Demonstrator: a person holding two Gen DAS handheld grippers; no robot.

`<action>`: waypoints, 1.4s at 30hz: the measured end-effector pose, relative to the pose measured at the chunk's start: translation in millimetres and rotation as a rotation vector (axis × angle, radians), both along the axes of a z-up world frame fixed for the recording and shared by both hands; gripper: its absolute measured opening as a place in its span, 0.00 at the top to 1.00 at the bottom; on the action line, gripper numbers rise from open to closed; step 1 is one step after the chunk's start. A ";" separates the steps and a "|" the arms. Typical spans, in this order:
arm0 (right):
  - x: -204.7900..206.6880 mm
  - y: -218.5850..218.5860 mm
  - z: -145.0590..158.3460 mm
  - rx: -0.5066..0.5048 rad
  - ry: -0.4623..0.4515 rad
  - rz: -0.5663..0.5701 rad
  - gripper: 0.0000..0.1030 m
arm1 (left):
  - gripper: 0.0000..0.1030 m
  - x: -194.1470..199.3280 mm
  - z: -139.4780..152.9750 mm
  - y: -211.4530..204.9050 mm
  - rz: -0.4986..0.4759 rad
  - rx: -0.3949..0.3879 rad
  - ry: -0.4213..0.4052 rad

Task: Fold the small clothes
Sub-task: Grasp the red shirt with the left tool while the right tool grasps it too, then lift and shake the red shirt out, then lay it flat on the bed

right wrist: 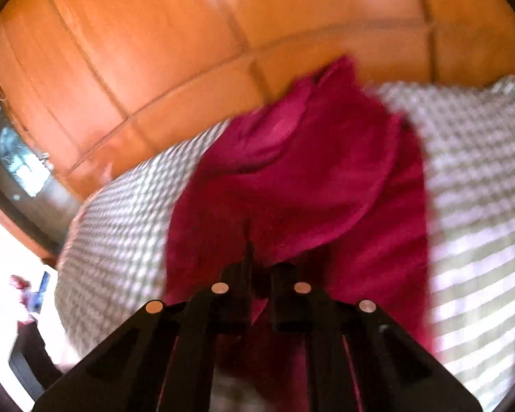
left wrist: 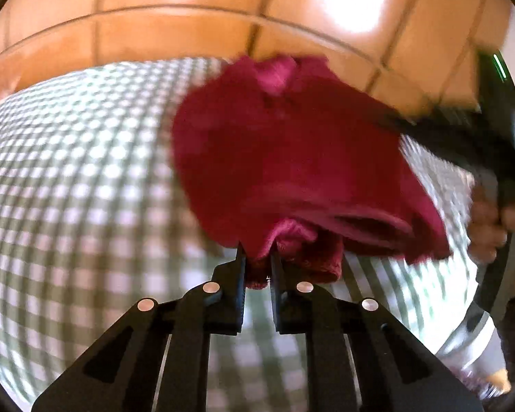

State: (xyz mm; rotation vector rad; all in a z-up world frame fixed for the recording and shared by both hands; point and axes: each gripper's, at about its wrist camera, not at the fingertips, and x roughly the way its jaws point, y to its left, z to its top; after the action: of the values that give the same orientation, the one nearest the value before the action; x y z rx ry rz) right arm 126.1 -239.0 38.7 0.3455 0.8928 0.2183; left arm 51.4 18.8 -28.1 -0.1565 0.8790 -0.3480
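A small dark red garment [left wrist: 285, 158] with a collar lies on a green-and-white checked cloth [left wrist: 86, 171]. My left gripper [left wrist: 257, 261] is shut on a bunched near edge of the garment, with red fabric pinched between its fingers. In the right wrist view the same garment [right wrist: 292, 185] stretches away over the checked cloth [right wrist: 480, 171]. My right gripper [right wrist: 259, 274] is shut on a fold of it, and cloth hangs below the jaws. Both views are blurred. At the right edge of the left wrist view, a hand [left wrist: 491, 219] holds the other gripper's black body.
Beyond the far edge of the checked cloth lies an orange tiled floor [left wrist: 175, 37] [right wrist: 137, 51]. A dark-framed glass door [right wrist: 13, 161] stands at the left of the right wrist view, with a small blue object [right wrist: 41, 292] below it.
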 end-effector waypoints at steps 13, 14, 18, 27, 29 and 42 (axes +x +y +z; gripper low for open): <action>63.9 -199.1 12.5 -0.460 0.019 -0.467 0.93 | 0.90 123.6 59.9 155.6 0.484 -0.042 -0.076; 68.1 -209.6 12.7 -0.472 0.025 -0.492 0.92 | 0.90 130.7 63.6 166.9 0.532 -0.036 -0.073; 65.0 -235.4 15.4 -0.423 0.047 -0.529 0.26 | 0.56 147.3 73.2 207.2 0.720 -0.007 -0.035; -19.5 -181.1 -15.1 0.033 0.118 -0.204 0.33 | 0.27 96.9 63.3 172.2 0.530 -0.176 -0.077; -30.2 -160.9 -33.9 0.150 0.175 -0.125 0.39 | 0.31 89.6 46.2 141.1 0.360 -0.239 -0.018; -17.7 -86.4 -56.8 0.173 0.237 -0.033 0.84 | 0.59 76.2 -33.6 -60.3 -0.249 -0.437 0.299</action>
State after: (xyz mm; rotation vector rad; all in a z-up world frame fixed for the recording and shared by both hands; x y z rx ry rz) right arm 108.4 -325.4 -18.1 0.5550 1.1042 0.2275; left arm 127.5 -41.5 -61.7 -0.5163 1.1120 -0.7629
